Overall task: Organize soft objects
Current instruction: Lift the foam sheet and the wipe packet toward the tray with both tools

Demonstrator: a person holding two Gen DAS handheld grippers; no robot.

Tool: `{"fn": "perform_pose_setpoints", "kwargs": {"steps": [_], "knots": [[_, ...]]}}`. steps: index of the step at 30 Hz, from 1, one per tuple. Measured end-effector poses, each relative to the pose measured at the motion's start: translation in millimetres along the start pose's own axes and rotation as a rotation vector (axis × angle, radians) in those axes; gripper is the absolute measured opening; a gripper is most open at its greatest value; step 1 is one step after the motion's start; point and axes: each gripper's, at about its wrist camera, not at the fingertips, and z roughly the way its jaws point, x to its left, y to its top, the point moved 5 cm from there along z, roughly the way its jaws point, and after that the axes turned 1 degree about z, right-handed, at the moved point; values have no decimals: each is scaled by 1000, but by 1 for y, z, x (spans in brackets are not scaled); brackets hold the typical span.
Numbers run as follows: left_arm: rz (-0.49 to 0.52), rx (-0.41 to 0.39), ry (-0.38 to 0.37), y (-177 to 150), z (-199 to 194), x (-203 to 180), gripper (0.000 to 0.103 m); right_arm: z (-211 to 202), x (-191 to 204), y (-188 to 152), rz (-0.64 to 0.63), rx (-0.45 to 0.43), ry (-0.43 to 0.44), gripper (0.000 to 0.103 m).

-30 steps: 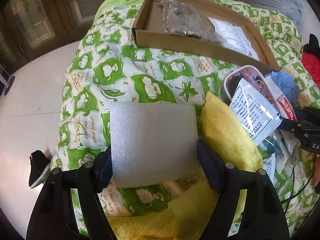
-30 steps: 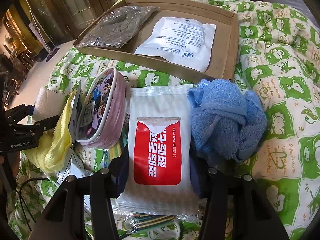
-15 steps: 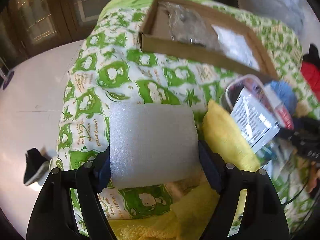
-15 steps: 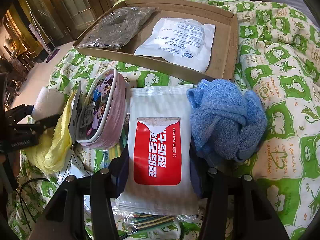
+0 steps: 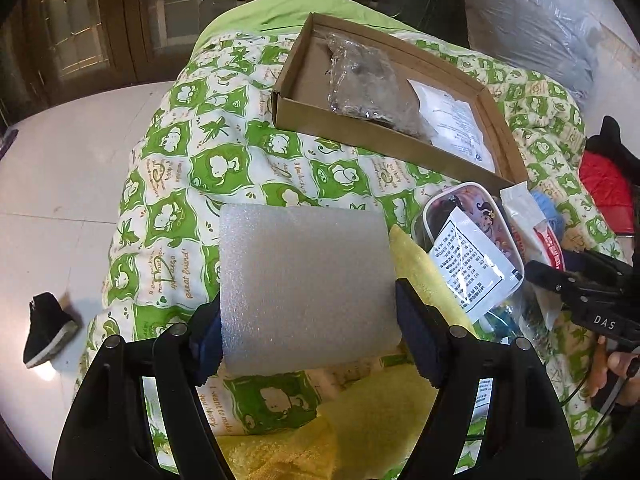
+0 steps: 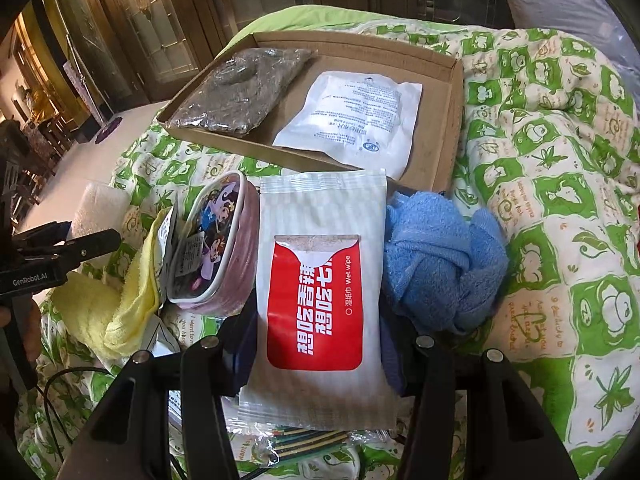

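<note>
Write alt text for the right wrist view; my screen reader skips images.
The right gripper clamps a red-and-white wet wipe pack above a green patterned quilt, between a blue towel and a cartoon pouch. Behind lies a cardboard tray.

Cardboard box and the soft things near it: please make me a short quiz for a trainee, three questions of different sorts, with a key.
1. True or false: the cardboard box already holds two packets.
2. Which thing is the left gripper holding?
A. blue towel
B. foam block
C. yellow cloth
3. Fill in the missing word: the right gripper is shut on the wet wipe ____.

Key
1. True: a grey packet and a white packet lie inside, side by side.
2. B: the foam block sits between its pads; the yellow cloth and the blue towel lie on the quilt.
3. pack: the wet wipe pack, red label facing up.
</note>
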Motion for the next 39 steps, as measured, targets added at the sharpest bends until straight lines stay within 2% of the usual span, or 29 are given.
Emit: {"fn": "perform_pose_setpoints", "kwargs": {"steps": [16,39], "knots": [[18,22,-4,-3,4,-5,76,4,2,-2,-1,12,-3,52],[64,37,37,-3,2,-8,76,-1,-2,0,37,0,26,52]]}}
